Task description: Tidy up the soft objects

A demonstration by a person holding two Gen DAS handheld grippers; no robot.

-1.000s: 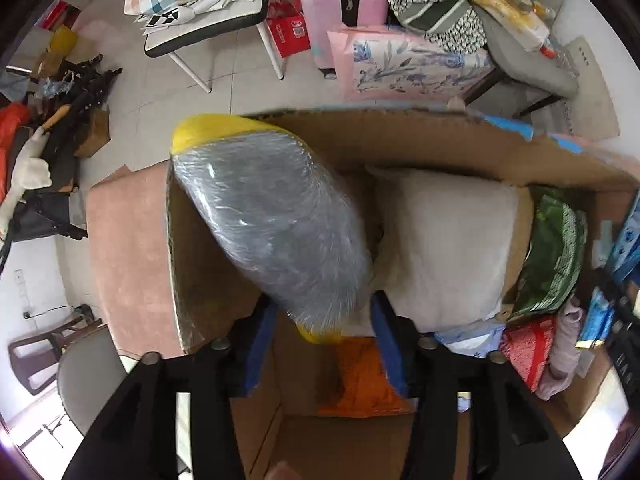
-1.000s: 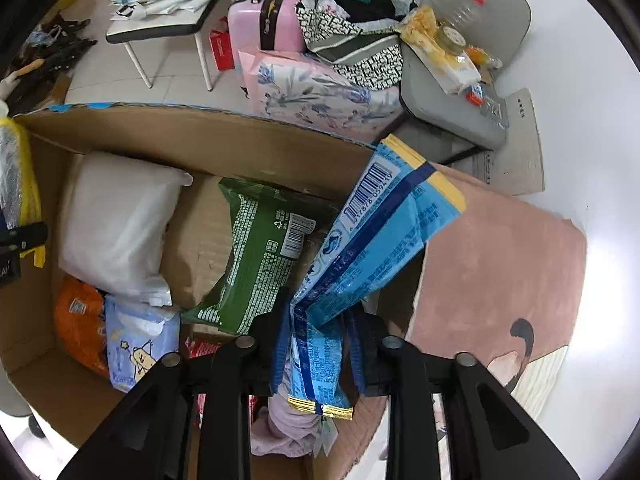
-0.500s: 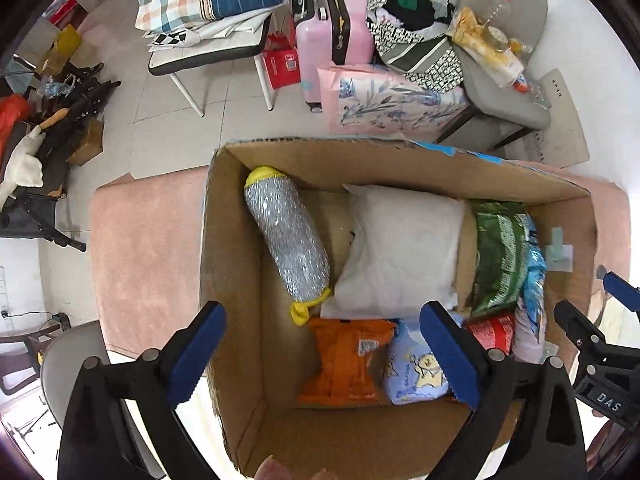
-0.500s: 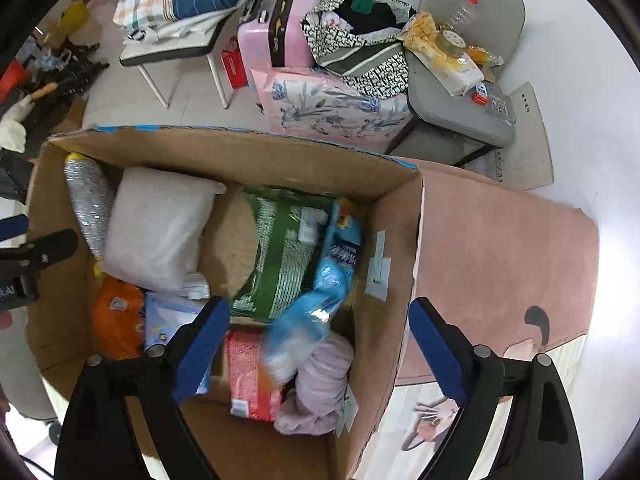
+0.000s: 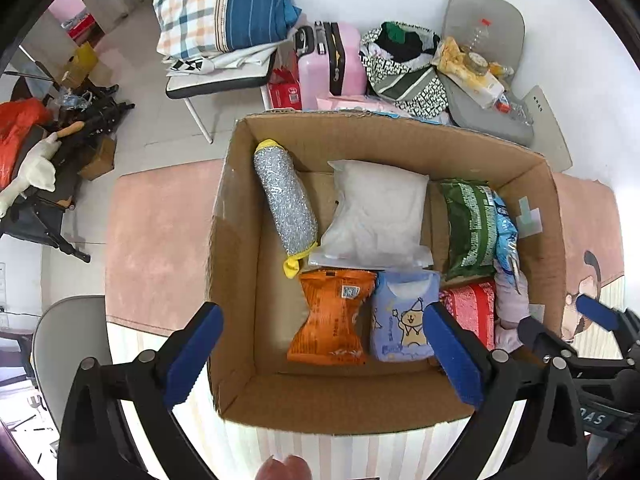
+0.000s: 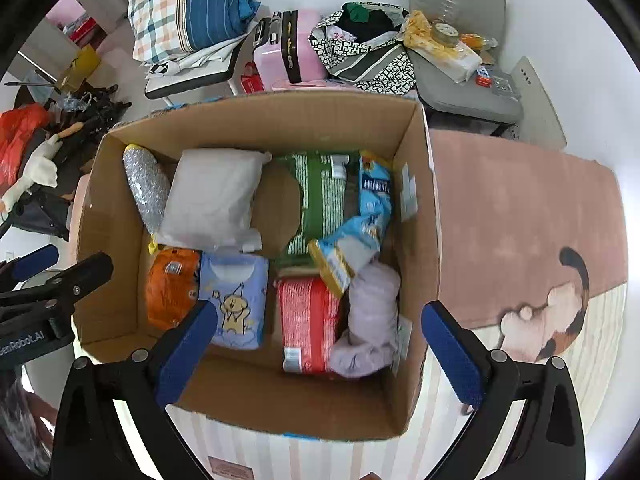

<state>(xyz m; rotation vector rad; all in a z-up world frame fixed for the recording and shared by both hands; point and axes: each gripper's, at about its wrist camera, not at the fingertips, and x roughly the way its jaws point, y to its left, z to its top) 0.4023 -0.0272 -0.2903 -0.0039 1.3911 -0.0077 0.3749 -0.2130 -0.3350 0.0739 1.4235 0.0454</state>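
Observation:
An open cardboard box sits on the rug below both grippers. Inside lie a silver roll with yellow ends, a white pillow pack, a green pack, a blue snack pack, an orange pack, a pale blue tissue pack, a red pack and a lilac cloth. My left gripper hangs above the box's left half, jaws opening wide, nothing between them. My right gripper hangs above the right half, jaws also opening, empty.
The box stands on a pink rug with a cartoon print. Behind it are a chair with a plaid pillow, a pink suitcase, a patterned bag and a grey chair with a bottle. Clutter lies at the far left.
The left gripper let go of the silver roll and the right let go of the blue pack; both now lie in the box. Both grippers opened wide and rose.

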